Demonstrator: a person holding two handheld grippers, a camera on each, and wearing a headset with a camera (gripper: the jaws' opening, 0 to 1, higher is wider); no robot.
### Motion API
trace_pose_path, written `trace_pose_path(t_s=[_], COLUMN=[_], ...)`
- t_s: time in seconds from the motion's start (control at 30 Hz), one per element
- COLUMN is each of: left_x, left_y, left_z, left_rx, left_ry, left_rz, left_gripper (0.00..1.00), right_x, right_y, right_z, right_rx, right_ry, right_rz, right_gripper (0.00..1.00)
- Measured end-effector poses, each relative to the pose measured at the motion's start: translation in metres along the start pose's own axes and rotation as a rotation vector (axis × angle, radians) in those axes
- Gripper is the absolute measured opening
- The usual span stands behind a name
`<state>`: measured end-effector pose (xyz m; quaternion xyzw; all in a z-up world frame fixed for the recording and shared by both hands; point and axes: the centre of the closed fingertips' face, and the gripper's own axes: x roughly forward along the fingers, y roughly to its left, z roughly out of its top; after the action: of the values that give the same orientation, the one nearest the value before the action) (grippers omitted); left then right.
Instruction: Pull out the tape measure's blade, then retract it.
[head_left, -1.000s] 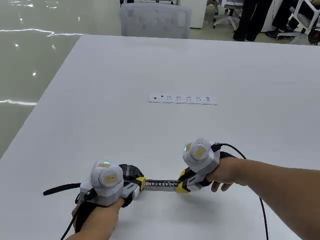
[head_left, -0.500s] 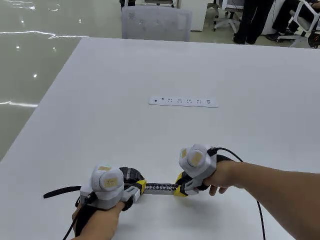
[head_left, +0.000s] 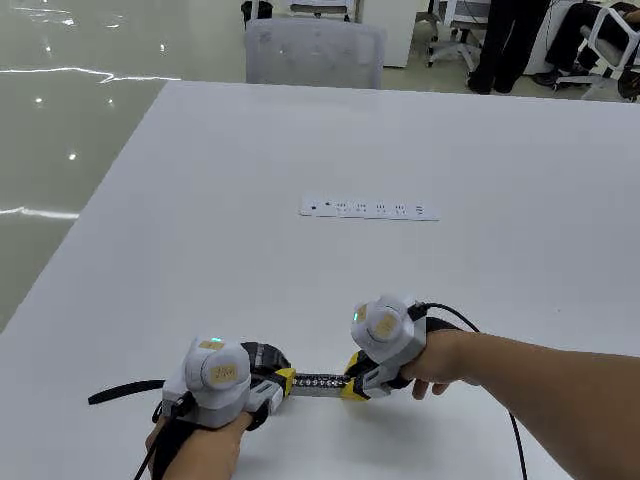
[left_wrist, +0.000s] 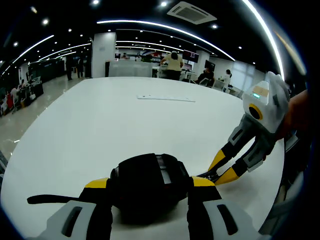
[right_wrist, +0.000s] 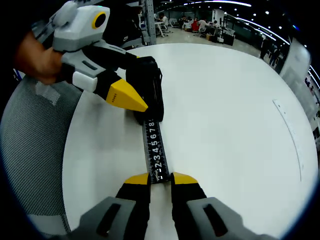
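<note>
The left claw (left_wrist: 150, 183) is clamping the black case (right_wrist: 147, 89) of the tape measure between its yellow tips. The case is sitting on the white desk (head_left: 400, 140), well apart from the power strip (head_left: 368, 209), on the person's side of it. The right claw (right_wrist: 160, 178) is closing on the end of the blade (right_wrist: 153, 145). A short length of blade is spanning flat from case to right claw, also on the person's side of the strip.
</note>
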<state>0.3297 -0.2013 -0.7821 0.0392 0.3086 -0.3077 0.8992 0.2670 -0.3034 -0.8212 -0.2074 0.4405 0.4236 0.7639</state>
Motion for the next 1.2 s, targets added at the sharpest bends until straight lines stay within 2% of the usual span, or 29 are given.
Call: trace_pose_path(t_s=[0.07,0.13,0.23,1.2], left_x=[0.000,0.000,0.001,0.001], left_y=[0.000,0.000,0.000,0.000], left_z=[0.000,0.000,0.000,0.001], left_rx=[0.000,-0.001,-0.003,-0.009], left_ry=[-0.002,-0.001,-0.002,0.002], left_rz=[0.001,0.002,0.004,0.006], left_gripper=[0.57,0.57,0.57,0.57], right_x=[0.001,0.002,0.004,0.015], right_y=[0.000,0.001,-0.001,0.001], right_z=[0.002,0.003,0.005,0.024], right_rx=[0.004,-0.035,-0.016,-0.006], right_ry=[-0.006,-0.007,-0.008,-0.038], right_rz=[-0.003,-0.005,-0.004,0.000], right_gripper=[0.14,0.14,0.14,0.14])
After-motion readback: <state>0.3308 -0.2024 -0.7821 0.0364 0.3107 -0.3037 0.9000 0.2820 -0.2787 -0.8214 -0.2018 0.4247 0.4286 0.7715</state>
